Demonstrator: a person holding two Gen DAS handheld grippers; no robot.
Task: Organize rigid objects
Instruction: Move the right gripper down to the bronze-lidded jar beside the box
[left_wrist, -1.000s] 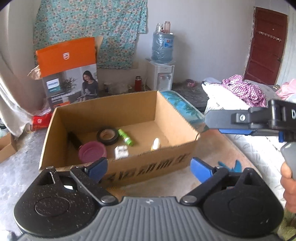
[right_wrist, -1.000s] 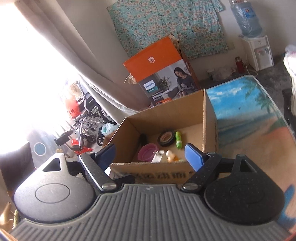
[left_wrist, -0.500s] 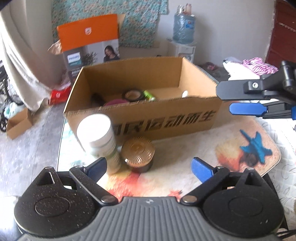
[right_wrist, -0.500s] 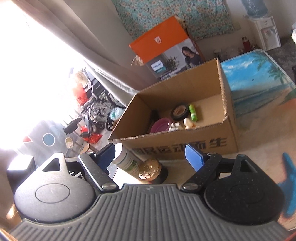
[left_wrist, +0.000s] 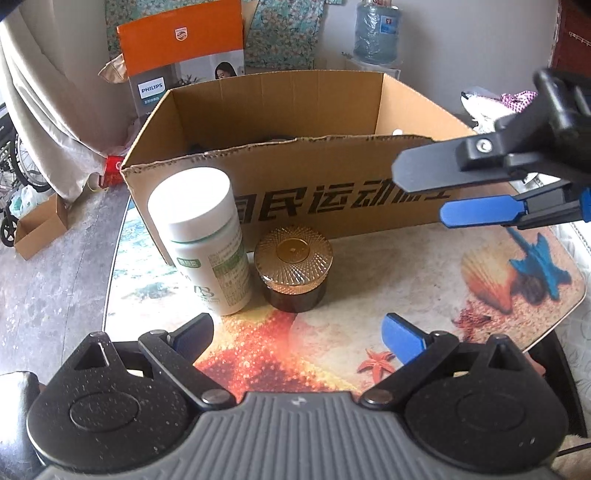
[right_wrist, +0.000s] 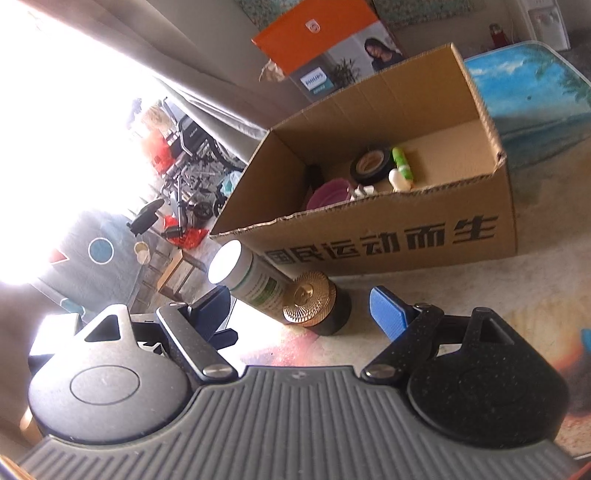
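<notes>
A white pill bottle (left_wrist: 207, 240) and a brown jar with a gold lid (left_wrist: 293, 267) stand side by side on the table (left_wrist: 406, 280), just in front of an open cardboard box (left_wrist: 332, 199). My left gripper (left_wrist: 297, 334) is open and empty, close in front of the two. My right gripper (right_wrist: 299, 308) is open and empty, near the jar (right_wrist: 314, 304) and bottle (right_wrist: 251, 282); it also shows at the right of the left wrist view (left_wrist: 436, 195). The box (right_wrist: 388, 240) holds a tape roll (right_wrist: 371, 164), a green tube (right_wrist: 402, 164), a pink bowl (right_wrist: 328, 194) and small white items.
An orange Philips carton (left_wrist: 184, 55) stands behind the box. A water dispenser (left_wrist: 376, 35) is at the back wall. The table's left edge (left_wrist: 112, 266) drops to a grey floor with a small cardboard box (left_wrist: 40, 229). A bed with laundry (left_wrist: 517, 99) is at the right.
Both grippers have pulled back from the box and dropped lower toward the table. The bottle and jar have come into view and now look larger and closer. The jaws stayed open.
</notes>
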